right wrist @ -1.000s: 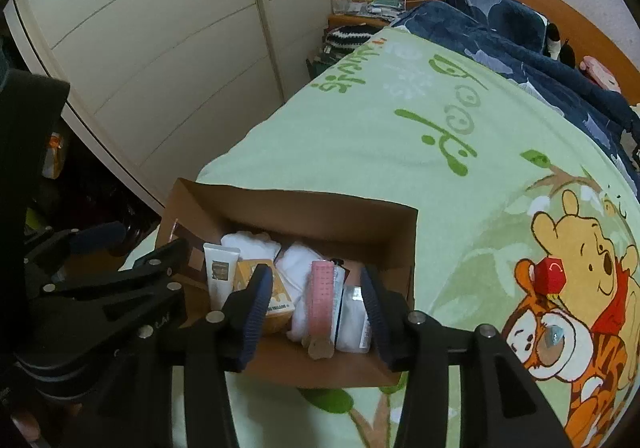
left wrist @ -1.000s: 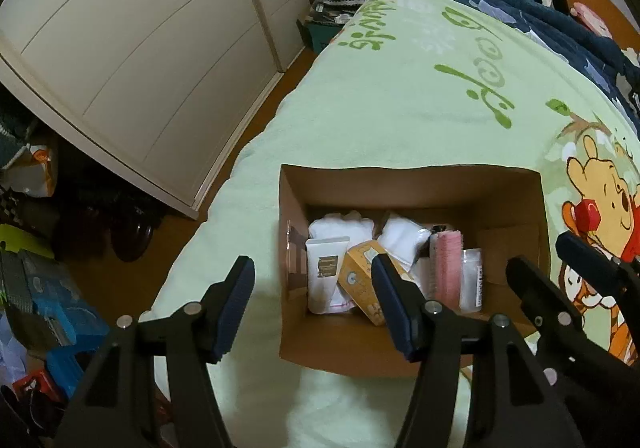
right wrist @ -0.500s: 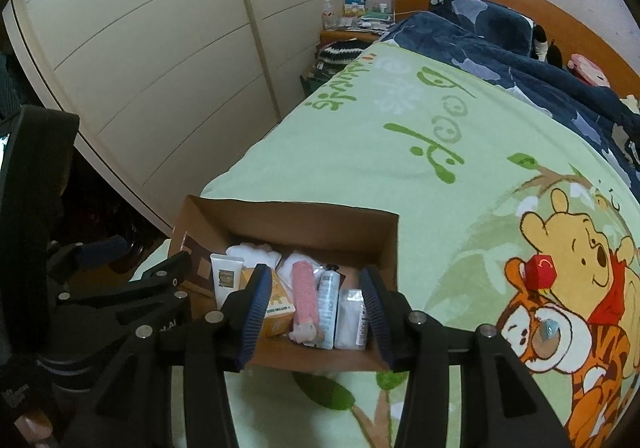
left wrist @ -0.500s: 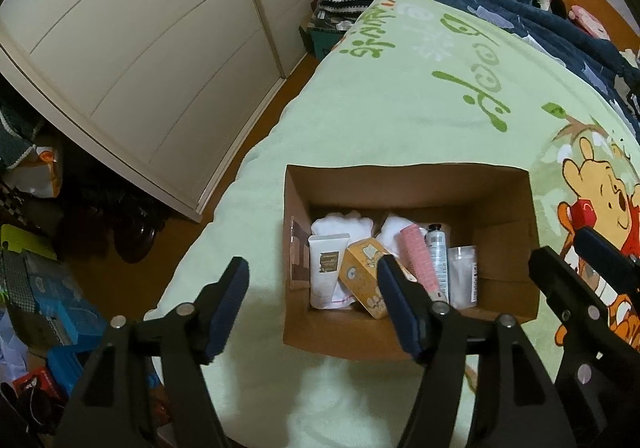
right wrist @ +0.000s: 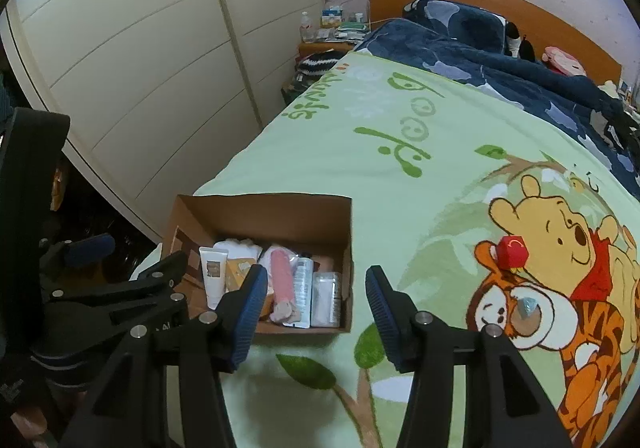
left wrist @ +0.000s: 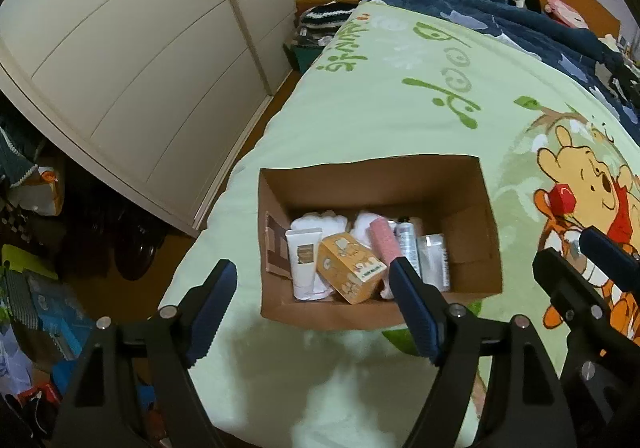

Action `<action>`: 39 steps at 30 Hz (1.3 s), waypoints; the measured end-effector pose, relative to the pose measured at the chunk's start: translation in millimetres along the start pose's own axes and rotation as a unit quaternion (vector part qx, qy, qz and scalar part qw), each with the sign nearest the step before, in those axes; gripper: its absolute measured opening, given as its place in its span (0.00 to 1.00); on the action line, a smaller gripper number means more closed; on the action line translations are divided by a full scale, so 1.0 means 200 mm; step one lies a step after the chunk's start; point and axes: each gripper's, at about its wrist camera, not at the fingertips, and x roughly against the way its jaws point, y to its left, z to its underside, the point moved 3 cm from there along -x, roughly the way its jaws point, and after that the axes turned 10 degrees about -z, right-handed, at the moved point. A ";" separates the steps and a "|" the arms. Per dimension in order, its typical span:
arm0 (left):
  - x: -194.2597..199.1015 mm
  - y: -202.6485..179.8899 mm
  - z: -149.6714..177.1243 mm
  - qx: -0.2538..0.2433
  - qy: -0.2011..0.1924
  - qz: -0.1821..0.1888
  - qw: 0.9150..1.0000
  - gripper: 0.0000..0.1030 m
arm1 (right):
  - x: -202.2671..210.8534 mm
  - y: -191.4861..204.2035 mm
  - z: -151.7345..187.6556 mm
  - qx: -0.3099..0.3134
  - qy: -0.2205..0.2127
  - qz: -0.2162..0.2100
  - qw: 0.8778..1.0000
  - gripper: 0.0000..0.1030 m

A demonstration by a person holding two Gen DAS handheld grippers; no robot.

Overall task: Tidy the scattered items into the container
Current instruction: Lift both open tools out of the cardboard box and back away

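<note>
Both grippers, left [left wrist: 312, 308] & right [right wrist: 316, 308], empty, jaws just been opening. Items sit in brown cardboard box [left wrist: 360, 314] on green blanket [left wrist: 400, 108]. Risk: small red carton [right wrist: 512, 251] w/ grey wedge [right wrist: 527, 306] overlooked.

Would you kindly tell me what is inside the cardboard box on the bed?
Inside the cardboard box: a white tube, an orange carton, a pink roll, a silver bottle, a clear packet and white cloths. Anything beneath them is covered.
</note>
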 end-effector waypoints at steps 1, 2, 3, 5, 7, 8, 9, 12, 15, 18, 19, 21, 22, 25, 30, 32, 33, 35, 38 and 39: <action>0.01 -0.01 0.00 0.000 -0.002 0.001 1.000 0.78 | 0.01 -0.01 0.01 0.000 -0.001 0.001 1.000 0.51; 0.03 -0.01 0.00 -0.001 -0.002 0.003 1.000 0.78 | 0.02 -0.01 0.01 -0.001 -0.001 0.002 1.000 0.51; 0.04 -0.01 0.01 -0.001 -0.003 0.004 1.000 0.78 | 0.04 -0.02 0.02 -0.001 -0.002 0.004 1.000 0.51; 0.07 -0.02 0.01 -0.002 -0.006 0.005 1.000 0.78 | 0.06 -0.03 0.03 -0.001 -0.005 0.005 1.000 0.51; 0.11 -0.03 0.02 0.002 -0.010 0.007 1.000 0.78 | 0.09 -0.04 0.04 -0.001 -0.008 0.007 1.000 0.51; 0.13 -0.03 0.02 0.004 -0.012 0.008 1.000 0.78 | 0.10 -0.05 0.04 -0.001 -0.010 0.008 1.000 0.51; 0.14 -0.03 0.02 0.005 -0.014 0.009 1.000 0.79 | 0.11 -0.05 0.05 -0.001 -0.012 0.009 1.000 0.51; 0.17 -0.03 0.04 0.008 -0.018 0.010 1.000 0.82 | 0.14 -0.07 0.05 0.001 -0.014 0.013 1.000 0.51; 0.20 -0.03 0.05 0.008 -0.021 0.011 1.000 0.83 | 0.17 -0.08 0.06 0.000 -0.017 0.018 1.000 0.51; 0.22 -0.04 0.06 0.007 -0.022 0.014 1.000 0.83 | 0.19 -0.09 0.07 -0.002 -0.019 0.020 1.000 0.51; 0.22 -0.04 0.06 0.007 -0.023 0.014 1.000 0.83 | 0.20 -0.10 0.07 -0.002 -0.019 0.021 1.000 0.51; 0.24 -0.05 0.07 0.007 -0.026 0.015 1.000 0.83 | 0.21 -0.10 0.08 -0.003 -0.020 0.023 1.000 0.51; 0.25 -0.05 0.07 0.008 -0.027 0.016 0.999 0.83 | 0.22 -0.10 0.09 -0.002 -0.019 0.023 1.000 0.51; 0.26 -0.05 0.09 0.008 -0.028 0.017 0.999 0.83 | 0.24 -0.10 0.10 0.000 -0.019 0.024 1.000 0.51; 0.29 -0.09 0.12 0.002 -0.028 0.021 0.999 0.83 | 0.27 -0.11 0.12 0.002 -0.020 0.027 0.999 0.51; 0.30 -0.11 0.13 -0.005 -0.026 0.025 0.999 0.83 | 0.29 -0.13 0.14 0.001 -0.021 0.029 0.999 0.51; 0.30 -0.13 0.14 -0.009 -0.025 0.027 0.999 0.83 | 0.30 -0.14 0.15 -0.001 -0.021 0.030 0.999 0.51; 0.32 -0.18 0.16 -0.020 -0.026 0.030 0.999 0.83 | 0.33 -0.17 0.17 -0.005 -0.023 0.035 0.999 0.51; 0.35 -0.25 0.18 -0.038 -0.027 0.038 0.998 0.83 | 0.37 -0.24 0.20 -0.013 -0.023 0.047 0.999 0.51; 0.36 -0.29 0.19 -0.045 -0.028 0.041 0.998 0.83 | 0.38 -0.26 0.22 -0.016 -0.022 0.052 0.998 0.51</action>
